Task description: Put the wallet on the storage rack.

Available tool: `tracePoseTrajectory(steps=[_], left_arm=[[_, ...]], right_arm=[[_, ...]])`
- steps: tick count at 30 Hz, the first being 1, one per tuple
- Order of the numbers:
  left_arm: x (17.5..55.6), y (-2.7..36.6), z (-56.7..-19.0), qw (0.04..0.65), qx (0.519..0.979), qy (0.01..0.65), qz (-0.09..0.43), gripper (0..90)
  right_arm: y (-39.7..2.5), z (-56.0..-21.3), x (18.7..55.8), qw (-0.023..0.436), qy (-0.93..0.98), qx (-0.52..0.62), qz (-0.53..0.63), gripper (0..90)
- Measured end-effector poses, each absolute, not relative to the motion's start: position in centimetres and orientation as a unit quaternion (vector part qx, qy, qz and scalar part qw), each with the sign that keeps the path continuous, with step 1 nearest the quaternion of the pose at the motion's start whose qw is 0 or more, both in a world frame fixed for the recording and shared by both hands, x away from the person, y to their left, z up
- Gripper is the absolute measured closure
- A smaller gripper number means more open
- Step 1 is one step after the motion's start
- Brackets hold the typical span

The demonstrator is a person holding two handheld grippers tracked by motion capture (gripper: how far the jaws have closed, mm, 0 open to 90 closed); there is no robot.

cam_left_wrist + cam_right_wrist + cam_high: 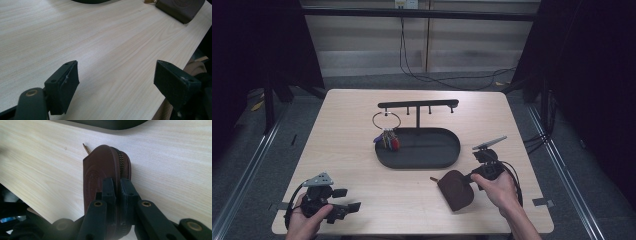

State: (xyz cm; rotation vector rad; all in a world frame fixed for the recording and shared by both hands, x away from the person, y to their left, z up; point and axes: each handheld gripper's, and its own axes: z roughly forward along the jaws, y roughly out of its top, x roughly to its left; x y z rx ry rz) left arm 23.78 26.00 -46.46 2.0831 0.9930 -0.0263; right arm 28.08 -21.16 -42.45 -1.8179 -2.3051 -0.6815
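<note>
A brown zipped leather pouch (455,189) lies near the table's front right, with a brass zip pull (86,148) sticking out at its far end. My right gripper (117,185) is shut on the pouch (100,170), pinching its near edge by the zipper. In the high view the right gripper (472,176) sits just right of the pouch, held by a hand. My left gripper (352,200) rests at the front left corner, open, with bare wood between its fingers (63,86). A corner of the pouch (180,8) appears far off in the left gripper view.
A black oval tray (447,150) with a T-shaped hook rack (418,105) stands mid-table. A key ring with several keys (387,131) hangs from the rack's left hook into the tray. The table's front edge runs close to both hands.
</note>
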Motion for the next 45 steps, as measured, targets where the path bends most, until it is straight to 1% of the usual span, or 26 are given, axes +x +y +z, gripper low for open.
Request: tracePoseTrajectory(steps=[7,8,12,17,20,27,38,45], left_arm=[[23.8,26.0,-46.4,0.41,0.824,0.389,-0.017,20.0],[23.7,25.9,-46.4,0.41,0.826,0.386,-0.018,20.0],[23.7,25.9,-46.4,0.411,0.827,0.383,-0.017,20.0],[23.8,26.1,-46.3,0.415,0.824,0.386,-0.016,19.7],[23.8,26.1,-46.3,0.419,0.823,0.383,-0.018,19.6],[23.8,26.4,-46.0,0.427,0.818,0.385,-0.015,19.0],[23.8,26.4,-46.0,0.432,0.816,0.385,-0.014,19.0],[23.7,26.3,-46.1,0.432,0.816,0.384,-0.015,19.0]], right_arm=[[-20.6,-41.2,28.1,0.036,-0.778,-0.595,-0.198,83.4],[-20.4,-40.9,28.1,0.024,-0.782,-0.595,-0.186,83.4],[-20.0,-40.1,28.3,0.006,-0.79,-0.591,-0.164,83.4],[-19.4,-39.1,28.3,0.0,-0.798,-0.583,-0.156,83.4],[-18.9,-38.1,28.6,-0.012,-0.805,-0.574,-0.148,83.3],[-18.5,-37.7,29.2,0.001,-0.808,-0.573,-0.14,83.3],[-19.0,-36.4,29.5,-0.004,-0.802,-0.578,-0.15,83.2],[-19.2,-35.2,29.9,-0.015,-0.8,-0.581,-0.148,83.0]])
